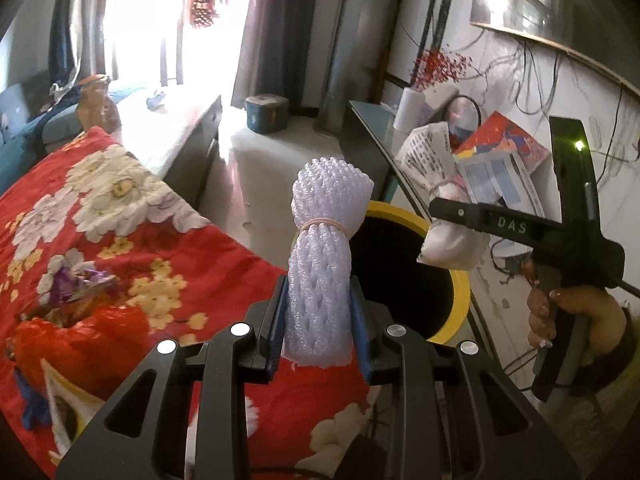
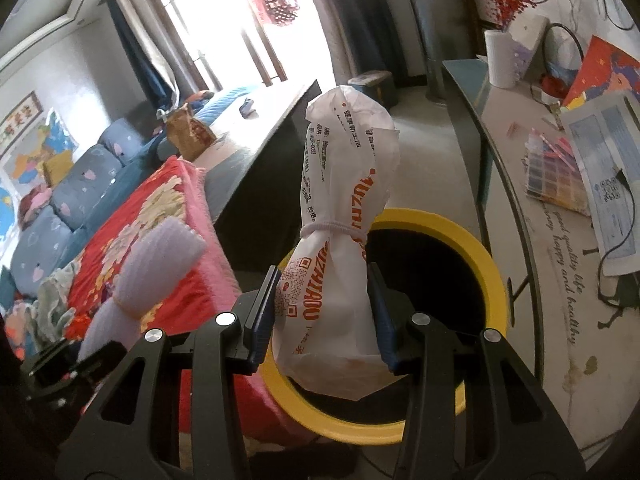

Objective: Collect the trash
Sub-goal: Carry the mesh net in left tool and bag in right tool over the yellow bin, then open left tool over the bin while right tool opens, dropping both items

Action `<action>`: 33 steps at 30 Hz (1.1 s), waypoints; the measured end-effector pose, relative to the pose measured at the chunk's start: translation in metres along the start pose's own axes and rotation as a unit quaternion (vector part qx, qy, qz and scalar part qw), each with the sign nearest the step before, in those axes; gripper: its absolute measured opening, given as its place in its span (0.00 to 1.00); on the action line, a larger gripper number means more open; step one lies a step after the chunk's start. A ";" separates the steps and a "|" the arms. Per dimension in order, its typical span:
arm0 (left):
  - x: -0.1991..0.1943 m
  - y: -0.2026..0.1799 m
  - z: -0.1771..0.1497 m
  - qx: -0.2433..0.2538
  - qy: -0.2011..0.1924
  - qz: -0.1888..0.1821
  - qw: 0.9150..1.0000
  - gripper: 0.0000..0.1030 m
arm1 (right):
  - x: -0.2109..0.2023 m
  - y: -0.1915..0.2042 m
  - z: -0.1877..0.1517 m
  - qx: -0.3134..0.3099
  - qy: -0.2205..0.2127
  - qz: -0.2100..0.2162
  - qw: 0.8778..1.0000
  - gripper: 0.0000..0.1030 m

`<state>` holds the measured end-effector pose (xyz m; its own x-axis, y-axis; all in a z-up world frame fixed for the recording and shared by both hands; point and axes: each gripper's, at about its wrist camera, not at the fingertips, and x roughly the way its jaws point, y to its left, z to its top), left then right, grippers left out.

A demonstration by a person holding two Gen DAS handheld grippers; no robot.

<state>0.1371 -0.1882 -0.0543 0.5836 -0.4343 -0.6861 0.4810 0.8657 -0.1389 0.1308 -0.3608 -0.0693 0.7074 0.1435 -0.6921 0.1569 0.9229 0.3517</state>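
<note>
The left tongs (image 1: pixel 320 320) are clamping one white foam net bundle (image 1: pixel 322 264); the right tongs (image 2: pixel 326 312) are clamping one "HUZHIAOU"-printed wrapper bundle (image 2: pixel 340 240), both above one yellow-rimmed bin (image 2: pixel 456 232). "DAS" is showing on the right tongs' body.

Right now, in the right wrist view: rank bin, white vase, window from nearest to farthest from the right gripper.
1. Yellow-rimmed bin, directly below the right gripper and its white packet.
2. White vase, upper right on the side table.
3. Window, far back, left of centre.
</note>
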 end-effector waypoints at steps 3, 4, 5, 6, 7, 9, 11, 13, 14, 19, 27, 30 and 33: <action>0.010 -0.010 0.000 0.010 0.010 -0.006 1.000 0.27 | 0.002 -0.010 0.000 0.008 0.003 -0.007 1.000 0.35; 0.013 -0.014 0.000 0.015 0.014 -0.008 1.000 0.27 | 0.002 -0.012 0.000 0.011 0.004 -0.008 1.000 0.35; 0.015 -0.016 0.000 0.017 0.017 -0.009 1.000 0.27 | 0.002 -0.015 0.000 0.015 0.004 -0.010 1.000 0.35; 0.019 -0.020 0.000 0.021 0.021 -0.010 0.999 0.27 | 0.003 -0.017 -0.001 0.017 0.005 -0.011 1.000 0.35; 0.022 -0.022 0.001 0.024 0.024 -0.011 0.999 0.27 | 0.003 -0.020 -0.001 0.019 0.007 -0.011 1.000 0.35; 0.027 -0.027 0.002 0.029 0.029 -0.012 0.999 0.28 | 0.004 -0.025 -0.001 0.022 0.010 -0.013 1.000 0.35; 0.033 -0.031 0.003 0.033 0.035 -0.012 0.999 0.28 | 0.006 -0.029 -0.001 0.025 0.013 -0.014 1.000 0.35; 0.039 -0.035 0.003 0.036 0.042 -0.013 0.998 0.28 | 0.006 -0.031 -0.001 0.028 0.015 -0.014 0.999 0.35; 0.043 -0.036 0.004 0.036 0.045 -0.013 0.998 0.28 | 0.006 -0.033 -0.001 0.029 0.016 -0.014 0.999 0.35; 0.060 -0.039 0.006 0.036 0.064 -0.025 0.997 0.32 | 0.008 -0.039 -0.002 0.038 0.020 -0.007 0.999 0.39; 0.055 -0.031 0.012 0.005 0.055 -0.026 0.998 0.74 | 0.004 -0.043 -0.002 0.048 0.012 -0.015 0.999 0.53; 0.041 -0.025 0.014 -0.004 0.036 -0.018 0.999 0.80 | 0.002 -0.035 -0.003 0.036 0.008 -0.016 0.999 0.54; 0.027 -0.017 0.015 -0.015 0.019 -0.009 1.000 0.83 | -0.002 -0.022 -0.004 0.017 0.000 -0.016 1.000 0.62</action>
<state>0.1547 -0.2188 -0.0593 0.5496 -0.4399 -0.7102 0.4708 0.8654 -0.1717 0.1233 -0.3801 -0.0785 0.7012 0.1133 -0.7039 0.2032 0.9146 0.3497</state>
